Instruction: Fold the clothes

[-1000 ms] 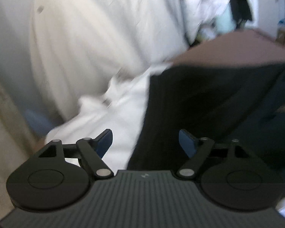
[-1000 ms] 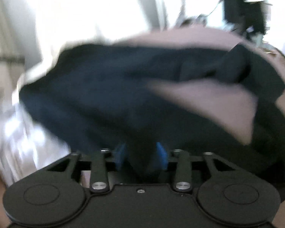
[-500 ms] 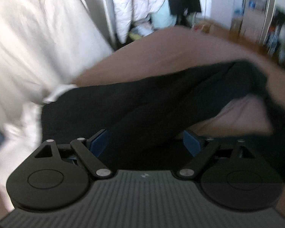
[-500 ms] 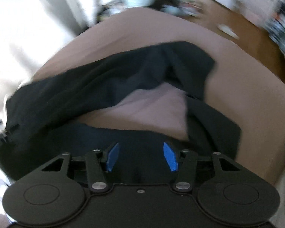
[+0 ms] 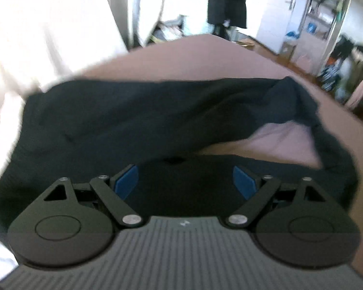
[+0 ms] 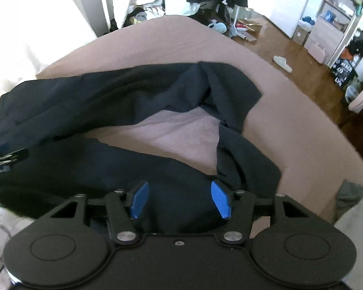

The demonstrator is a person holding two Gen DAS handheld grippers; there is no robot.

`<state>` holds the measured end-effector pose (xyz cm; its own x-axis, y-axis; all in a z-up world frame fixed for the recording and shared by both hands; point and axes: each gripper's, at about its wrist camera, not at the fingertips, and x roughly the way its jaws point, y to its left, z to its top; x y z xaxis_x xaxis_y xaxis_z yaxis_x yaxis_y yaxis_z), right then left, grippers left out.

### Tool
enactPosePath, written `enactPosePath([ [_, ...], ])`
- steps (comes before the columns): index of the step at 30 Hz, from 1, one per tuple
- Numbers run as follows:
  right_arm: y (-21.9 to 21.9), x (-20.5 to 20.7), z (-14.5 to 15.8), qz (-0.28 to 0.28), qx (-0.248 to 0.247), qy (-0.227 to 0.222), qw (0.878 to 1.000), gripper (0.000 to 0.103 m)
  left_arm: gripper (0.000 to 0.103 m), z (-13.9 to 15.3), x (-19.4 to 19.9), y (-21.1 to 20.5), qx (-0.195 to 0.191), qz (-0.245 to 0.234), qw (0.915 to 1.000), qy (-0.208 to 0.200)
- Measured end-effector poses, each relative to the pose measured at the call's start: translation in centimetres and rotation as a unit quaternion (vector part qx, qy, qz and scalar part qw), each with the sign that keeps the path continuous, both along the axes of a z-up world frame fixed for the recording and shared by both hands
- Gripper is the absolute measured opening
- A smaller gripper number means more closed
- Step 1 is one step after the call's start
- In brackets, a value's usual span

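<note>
Dark garment lies rumpled on pink bed sheet. Left gripper and right gripper both spread wide above it, gripping nothing. No containers visible.

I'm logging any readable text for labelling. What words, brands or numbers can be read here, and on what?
White lettering on a black sign or bag on the floor at far right: too blurred to read.
Small pale mark on the left hand-held gripper body: a logo, not legible text.
Dark garment: no visible label.

White lettering on a dark bag is too blurred to read.
</note>
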<state>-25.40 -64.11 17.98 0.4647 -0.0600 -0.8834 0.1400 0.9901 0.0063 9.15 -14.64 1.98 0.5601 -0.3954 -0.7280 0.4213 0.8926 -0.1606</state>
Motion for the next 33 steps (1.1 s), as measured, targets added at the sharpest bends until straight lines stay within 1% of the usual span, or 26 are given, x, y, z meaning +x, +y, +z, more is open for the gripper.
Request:
enactPosePath([
  [1, -1.0, -0.2, -1.4, -0.006, 0.019, -0.011, 1.0, 0.063, 0.086, -0.2, 0.3, -0.3, -0.007, -0.006, 1.0, 0.003],
  [2, -2.5, -0.8, -3.1, -0.018, 0.04, -0.024, 0.999, 0.063, 0.086, -0.3, -0.1, -0.9, -0.001, -0.013, 0.9999, -0.005],
  [4, -5.1, -1.6, -7.0, -0.037, 0.061, -0.016, 0.997, 0.063, 0.086, -0.7, -0.8, -2.3, 0.027, -0.015, 0.9992, -0.027],
  [5, -5.7, -1.4, -9.2, -0.015, 0.041, 0.008, 0.999, 0.063, 0.086, -1.0, -1.1, -3.1, 0.041, -0.007, 0.9985, -0.035],
  [6, -6.0, -0.6, -11.0, 0.01, -0.013, 0.032, 0.999, 0.062, 0.086, -1.4, -1.6, -4.0, 0.048, 0.009, 0.9983, -0.034],
  [7, -6.4, 0.2, -12.8, 0.036, -0.068, 0.056, 0.995, 0.062, 0.086, -1.6, -2.3, -5.0, 0.045, 0.021, 0.9984, -0.029],
  [9, -8.6, 0.5, -14.8, 0.018, -0.078, 0.033, 0.996, 0.062, 0.086, -2.6, -3.5, -6.8, 0.014, 0.03, 0.9992, -0.024],
  [10, -9.9, 0.4, -15.5, -0.006, -0.051, 0.028, 0.998, 0.062, 0.086, -3.7, -3.9, -7.6, -0.001, 0.03, 0.9994, -0.019],
  [11, -10.9, 0.2, -16.2, -0.021, -0.032, 0.032, 0.999, 0.062, 0.086, -4.8, -4.2, -8.5, -0.01, 0.031, 0.9994, -0.013],
  [12, -11.9, 0.0, -17.0, -0.035, -0.014, 0.036, 0.999, 0.062, 0.086, -6.0, -4.3, -9.7, -0.009, 0.036, 0.9993, -0.005],
  [13, -12.4, 0.0, -17.5, -0.048, -0.027, 0.046, 0.997, 0.062, 0.086, -7.2, -4.3, -11.1, -0.003, 0.04, 0.9992, 0.003],
  [14, -13.2, -0.3, -17.5, -0.057, -0.024, 0.039, 0.997, 0.062, 0.086, -8.4, -4.4, -12.6, 0.002, 0.036, 0.9993, 0.013],
  [16, -14.7, -0.8, -17.4, -0.073, -0.017, 0.023, 0.997, 0.062, 0.086, -10.5, -4.9, -15.6, 0.006, 0.004, 0.9992, 0.04],
  [17, -15.5, -1.5, -17.2, -0.083, -0.007, 0.013, 0.996, 0.062, 0.086, -11.5, -5.3, -16.9, 0.014, -0.01, 0.9986, 0.05],
  [20, -17.1, -3.2, -16.6, -0.105, 0.026, -0.01, 0.994, 0.063, 0.086, -13.2, -6.4, -20.0, 0.062, -0.042, 0.9951, 0.065],
  [24, -18.1, -4.5, -16.7, -0.118, 0.088, -0.045, 0.988, 0.063, 0.086, -13.8, -6.8, -20.6, 0.074, -0.041, 0.9944, 0.063],
  [26, -19.1, -4.1, -17.5, -0.128, 0.092, -0.059, 0.986, 0.067, 0.086, -14.1, -7.0, -20.9, 0.08, -0.04, 0.9941, 0.062],
  [27, -19.7, -3.8, -18.1, -0.138, 0.09, -0.065, 0.984, 0.071, 0.086, -14.3, -7.0, -21.0, 0.083, -0.039, 0.9939, 0.061],
  [28, -20.5, -3.3, -19.1, -0.158, 0.093, -0.066, 0.981, 0.077, 0.086, -14.4, -7.1, -21.2, 0.087, -0.039, 0.9937, 0.06],
  [29, -21.4, -2.8, -20.2, -0.177, 0.097, -0.066, 0.977, 0.081, 0.086, -14.6, -7.2, -21.3, 0.09, -0.038, 0.9934, 0.06],
  [30, -22.4, -2.5, -21.4, -0.191, 0.126, -0.074, 0.971, 0.083, 0.086, -14.7, -7.3, -21.4, 0.092, -0.038, 0.9933, 0.059],
  [31, -23.4, -2.1, -22.6, -0.204, 0.156, -0.082, 0.963, 0.082, 0.086, -14.7, -7.4, -21.3, 0.092, -0.04, 0.9933, 0.058],
  [32, -24.5, -1.8, -23.9, -0.217, 0.186, -0.09, 0.954, 0.079, 0.086, -14.7, -7.6, -21.2, 0.093, -0.04, 0.9932, 0.058],
  [33, -24.4, -1.7, -23.7, -0.202, 0.187, -0.107, 0.955, 0.06, 0.086, -14.7, -7.7, -21.2, 0.094, -0.041, 0.993, 0.058],
])
